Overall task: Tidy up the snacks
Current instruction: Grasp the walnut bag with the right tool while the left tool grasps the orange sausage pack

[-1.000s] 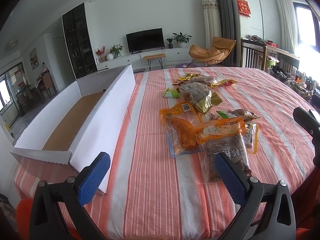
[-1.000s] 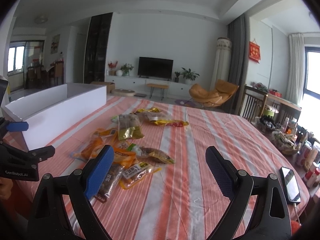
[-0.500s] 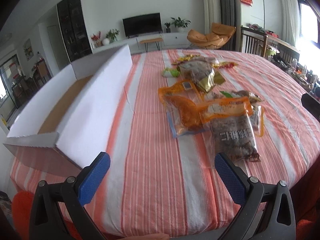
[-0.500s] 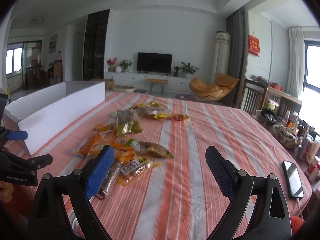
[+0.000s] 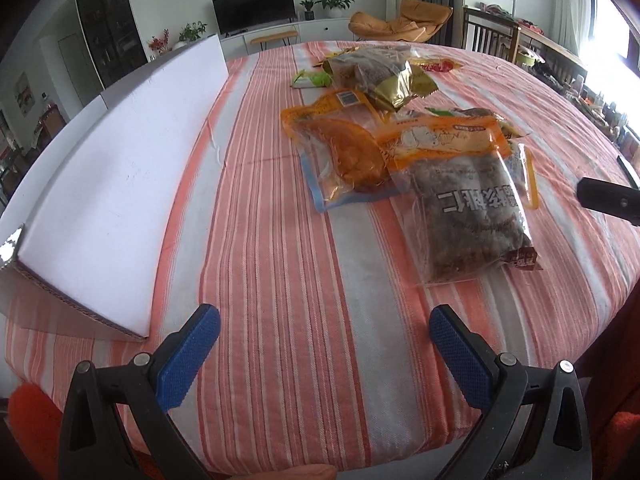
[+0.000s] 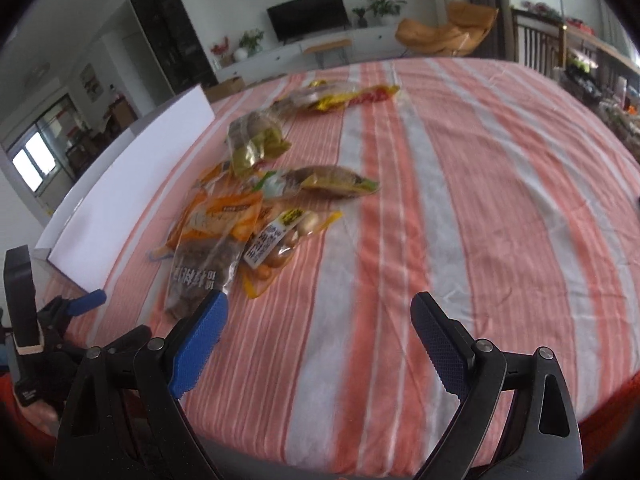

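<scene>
White box [image 5: 120, 184]: long cardboard box on the left side of the table, its white side wall facing the snacks; well apart from them.
Left gripper [image 5: 325, 344]: held low over the near edge of the striped tablecloth [image 5: 280, 280], blue-padded fingers spread wide, nothing between them.
Orange pouch [image 5: 340, 152]: flat on the cloth in the middle, clear window with orange contents, partly under the next bag.
Dark nut bag [image 5: 472, 208]: large clear bag with an orange top, lying nearest of the pile, to the right of the left gripper's line.
Gold bag [image 5: 384, 76]: farther back, resting against more wrappers at the far end of the pile.
Small yellow packet [image 6: 280, 240]: just right of the dark nut bag, touching it.
Long brown packet [image 6: 328, 178]: beyond that, lying crosswise.
Right gripper [image 6: 320, 332]: fingers wide apart and empty; left fingertip just at the near corner of the dark nut bag, contact unclear in the blur.
</scene>
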`<state>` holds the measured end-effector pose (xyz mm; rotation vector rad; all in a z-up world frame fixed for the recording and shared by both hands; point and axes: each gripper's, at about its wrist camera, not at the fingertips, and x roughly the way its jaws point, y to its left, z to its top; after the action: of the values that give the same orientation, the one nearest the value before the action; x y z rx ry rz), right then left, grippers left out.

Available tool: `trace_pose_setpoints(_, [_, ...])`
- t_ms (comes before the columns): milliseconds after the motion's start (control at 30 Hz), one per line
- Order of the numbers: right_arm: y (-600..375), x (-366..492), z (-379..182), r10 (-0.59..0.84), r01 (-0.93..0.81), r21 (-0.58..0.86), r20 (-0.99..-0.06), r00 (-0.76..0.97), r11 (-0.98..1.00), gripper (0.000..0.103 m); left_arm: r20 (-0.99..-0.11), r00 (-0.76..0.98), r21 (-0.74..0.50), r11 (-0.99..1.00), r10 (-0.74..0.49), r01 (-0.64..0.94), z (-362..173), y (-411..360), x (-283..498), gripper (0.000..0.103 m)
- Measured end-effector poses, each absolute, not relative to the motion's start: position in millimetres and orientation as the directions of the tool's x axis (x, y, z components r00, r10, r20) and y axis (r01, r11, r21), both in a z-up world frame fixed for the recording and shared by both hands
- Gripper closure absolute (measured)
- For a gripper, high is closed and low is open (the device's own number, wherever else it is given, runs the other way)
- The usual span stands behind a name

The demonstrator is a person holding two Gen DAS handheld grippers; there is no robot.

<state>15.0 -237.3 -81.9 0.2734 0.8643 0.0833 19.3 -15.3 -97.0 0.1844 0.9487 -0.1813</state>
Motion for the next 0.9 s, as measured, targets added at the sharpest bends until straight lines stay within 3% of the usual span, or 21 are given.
trace_pose_setpoints(133, [-213.3,43.6,-97.4,0.229,0.004,0.272,-0.820,0.524,0.962,0.008,-0.821,0.565,0.064,0.970,-0.082,0.233,-99.3,-9.5,20.6,0.000])
trace_pose_setpoints(267, [-180.1,50.9,-103.7,0.365,-0.071,0.375,-0.815,0.450,0.924,0.007,-0.825,0.558,0.052,0.973,-0.085,0.225,-101.0,-4.8,23.7,0.000])
trace_pose_setpoints(433, [-146.7,82.4,-105.0,0.266,-0.079,0.257,-0.871,0.412,0.963,0.007,-0.841,0.525,-0.015,0.977,-0.128,0.214,-103.8,2.6,28.2,0.000])
trace_pose_setpoints(667, [-106.1,103.0,-111.6,0.052,-0.099,0.014,-0.918,0.394,0.995,0.007,-0.836,0.534,-0.011,0.977,-0.127,0.215,-104.8,1.8,25.8,0.000])
trace_pose_setpoints(900, [-138.9,53.6,-111.4,0.057,-0.125,0.003,-0.901,0.429,0.992,0.018,-0.832,0.540,-0.012,0.976,-0.131,0.219,-104.5,3.3,24.9,0.000])
